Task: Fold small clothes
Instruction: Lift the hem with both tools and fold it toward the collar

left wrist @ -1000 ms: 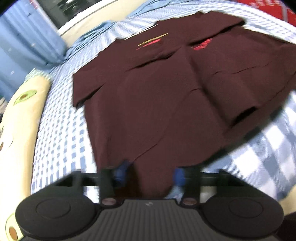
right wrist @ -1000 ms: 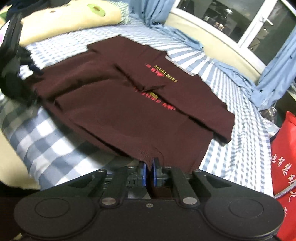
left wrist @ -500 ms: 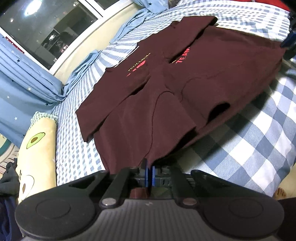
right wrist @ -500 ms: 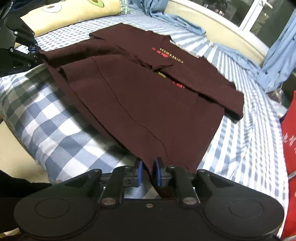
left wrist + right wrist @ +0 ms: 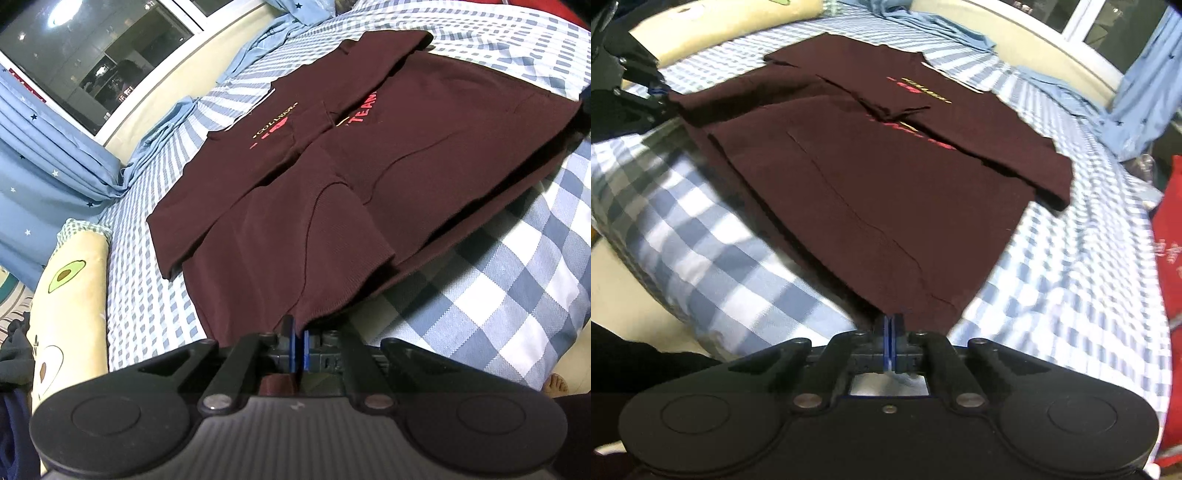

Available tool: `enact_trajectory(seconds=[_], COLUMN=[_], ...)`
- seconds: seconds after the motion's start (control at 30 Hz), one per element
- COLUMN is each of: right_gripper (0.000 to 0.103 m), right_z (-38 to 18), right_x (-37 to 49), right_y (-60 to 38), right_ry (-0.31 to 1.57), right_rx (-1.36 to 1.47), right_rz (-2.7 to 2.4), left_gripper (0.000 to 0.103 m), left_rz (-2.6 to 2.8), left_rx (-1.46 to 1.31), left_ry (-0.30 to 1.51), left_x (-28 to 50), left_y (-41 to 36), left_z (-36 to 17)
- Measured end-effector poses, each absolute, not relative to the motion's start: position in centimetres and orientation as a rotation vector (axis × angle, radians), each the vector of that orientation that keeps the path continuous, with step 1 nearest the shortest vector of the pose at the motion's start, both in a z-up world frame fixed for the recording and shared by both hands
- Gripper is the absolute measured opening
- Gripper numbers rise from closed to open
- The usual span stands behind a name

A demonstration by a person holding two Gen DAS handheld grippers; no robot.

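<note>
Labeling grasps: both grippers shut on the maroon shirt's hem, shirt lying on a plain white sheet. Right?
Not the sheet. Both wrist views show the shirt on a blue-and-white checked sheet. The left gripper and right gripper are shut on its hem.

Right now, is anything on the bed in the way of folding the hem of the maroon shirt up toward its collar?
Nothing visible. Both tongs, left and right, pinch the maroon shirt at its hem, and only its own folded-in sleeves lie ahead.
</note>
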State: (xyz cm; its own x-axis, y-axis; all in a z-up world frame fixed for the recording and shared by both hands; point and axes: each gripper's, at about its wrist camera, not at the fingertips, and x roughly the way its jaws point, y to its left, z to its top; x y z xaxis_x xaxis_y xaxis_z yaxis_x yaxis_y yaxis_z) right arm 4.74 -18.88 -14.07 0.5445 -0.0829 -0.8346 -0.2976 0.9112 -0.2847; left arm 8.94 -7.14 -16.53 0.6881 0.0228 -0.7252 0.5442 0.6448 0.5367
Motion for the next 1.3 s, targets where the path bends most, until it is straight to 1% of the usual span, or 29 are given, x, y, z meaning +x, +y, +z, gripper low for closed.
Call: enact_trajectory(seconds=[0.1, 0.2, 0.33, 0.43, 0.5, 0.57, 0.6, 0.67, 0.7, 0.73, 0.77, 0.97, 1.1, 1.13, 1.17, 1.2, 1.23, 1.27, 1.3], right_gripper=[0.0, 0.0, 0.0, 0.0, 0.004, 0.033, 0.039, 0.059, 0.065, 0.074, 0.079, 0.079, 0.079, 0.075, 0.06, 0.05, 0.03, 0.025, 0.023], right_z=[-13.7, -14.2, -14.7, -14.9, -14.5, -14.1, -14.0, -14.2, -14.5, -15.1, -15.6, -19.0, -19.7, -19.8, -19.9, -20.0, -20.0, -19.9, -19.4], right_x=[4.4, 4.5, 4.3, 4.4, 4.5, 4.1, 3.8, 3.3, 3.3, 3.5, 3.7, 5.8, 6.9, 6.9, 7.1, 7.4, 7.7, 7.8, 8.0], right_y=[-20.5, -21.9, -20.9, -21.4, -21.3, -20.7, -20.0, -18.5, -17.8, -17.0, -16.3, -13.1, -13.4, -13.9, -14.3, -14.7, -15.1, -15.4, -15.8], right_ry=[0.985, 1.018, 1.023, 1.035, 1.024, 0.995, 0.978, 0.944, 0.938, 0.937, 0.936, 0.889, 0.903, 0.903, 0.904, 0.91, 0.917, 0.913, 0.903], right_rx=[-0.407, -0.354, -0.454, -0.416, -0.357, -0.347, -0.369, -0.411, -0.425, -0.445, -0.467, -0.678, -0.701, -0.695, -0.694, -0.698, -0.705, -0.712, -0.7], right_rz=[0.029, -0.009, 0.035, 0.021, 0.053, 0.078, 0.09, 0.121, 0.133, 0.143, 0.15, 0.062, -0.019, -0.021, -0.018, -0.013, -0.008, -0.01, -0.005], left_gripper=[0.003, 0.003, 0.003, 0.003, 0.003, 0.003, 0.003, 0.003, 0.003, 0.003, 0.003, 0.003, 0.003, 0.003, 0.003, 0.003, 0.003, 0.004, 0.007], left_rz=[-0.332, -0.331, -0.332, -0.331, -0.326, -0.323, -0.321, -0.321, -0.321, -0.322, -0.323, -0.305, -0.275, -0.268, -0.263, -0.261, -0.259, -0.257, -0.249], left_rx=[0.834, 0.842, 0.847, 0.841, 0.834, 0.821, 0.819, 0.818, 0.816, 0.816, 0.816, 0.832, 0.808, 0.809, 0.813, 0.815, 0.814, 0.813, 0.815], left_ry=[0.774, 0.778, 0.763, 0.757, 0.75, 0.751, 0.751, 0.751, 0.751, 0.75, 0.748, 0.714, 0.711, 0.715, 0.72, 0.728, 0.739, 0.752, 0.766], left_x=[8.9, 9.0, 9.1, 9.1, 9.1, 9.3, 9.4, 9.4, 9.5, 9.6, 9.7, 10.3, 10.9, 11.0, 11.1, 11.2, 11.3, 11.4, 11.5], left_y=[-7.1, -7.2, -7.1, -7.0, -7.0, -7.1, -7.1, -7.2, -7.2, -7.2, -7.3, -7.6, -7.6, -7.6, -7.5, -7.4, -7.4, -7.4, -7.4], left_z=[-16.7, -16.9, -16.4, -15.9, -15.6, -15.2, -15.0, -14.9, -14.7, -14.5, -14.2, -12.5, -11.9, -12.0, -12.2, -12.4, -12.8, -13.3, -13.8])
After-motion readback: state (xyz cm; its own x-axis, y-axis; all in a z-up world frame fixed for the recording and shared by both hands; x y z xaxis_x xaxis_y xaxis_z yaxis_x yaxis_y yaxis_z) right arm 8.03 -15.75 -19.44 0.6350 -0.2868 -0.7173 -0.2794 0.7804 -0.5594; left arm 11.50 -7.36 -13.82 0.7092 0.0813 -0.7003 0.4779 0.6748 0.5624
